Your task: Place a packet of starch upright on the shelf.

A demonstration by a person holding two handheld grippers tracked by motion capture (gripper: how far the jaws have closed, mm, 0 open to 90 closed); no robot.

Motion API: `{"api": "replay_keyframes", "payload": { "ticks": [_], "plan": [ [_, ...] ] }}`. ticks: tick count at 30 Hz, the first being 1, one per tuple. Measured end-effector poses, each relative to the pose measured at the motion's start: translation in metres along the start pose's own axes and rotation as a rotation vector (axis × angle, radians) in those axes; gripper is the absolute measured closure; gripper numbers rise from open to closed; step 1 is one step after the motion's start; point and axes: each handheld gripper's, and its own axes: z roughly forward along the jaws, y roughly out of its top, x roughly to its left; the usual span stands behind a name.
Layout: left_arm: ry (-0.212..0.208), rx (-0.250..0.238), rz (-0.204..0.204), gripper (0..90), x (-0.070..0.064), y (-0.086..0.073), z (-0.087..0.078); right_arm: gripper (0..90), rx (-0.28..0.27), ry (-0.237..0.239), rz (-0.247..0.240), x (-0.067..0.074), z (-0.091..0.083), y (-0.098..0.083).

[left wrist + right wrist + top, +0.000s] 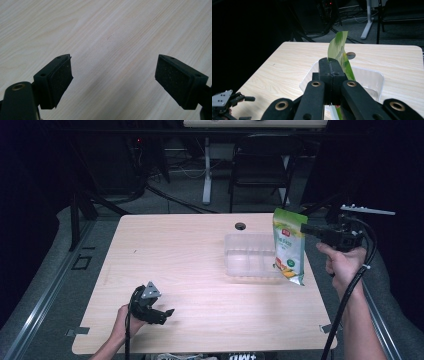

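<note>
A green and white snack bag hangs in the air at the table's right side, over the right end of a clear plastic tray. My right gripper is shut on the bag's upper edge, held from the right by a hand. In the right gripper view the closed jaws pinch the thin green bag edge-on, with the clear tray below. My left gripper rests low near the table's front left, open. Its two pads stand wide apart over bare wood with nothing between them.
The light wooden table has a round cable hole near its far edge. A black chair and a white desk leg stand on the floor beyond. Dark curtains close in both sides.
</note>
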Motion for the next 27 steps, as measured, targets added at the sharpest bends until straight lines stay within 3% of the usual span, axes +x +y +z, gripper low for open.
{"api": "replay_keyframes", "payload": {
  "ticks": [17,27],
  "plan": [
    [-0.003,0.003,-0.001,13.9,0.001,0.0,0.001,90.0,-0.001,-0.067,0.037,-0.012,0.028,0.004],
    [-0.008,0.011,0.001,13.9,0.001,0.0,0.001,90.0,-0.015,-0.102,0.057,-0.016,0.056,0.0]
  ]
}}
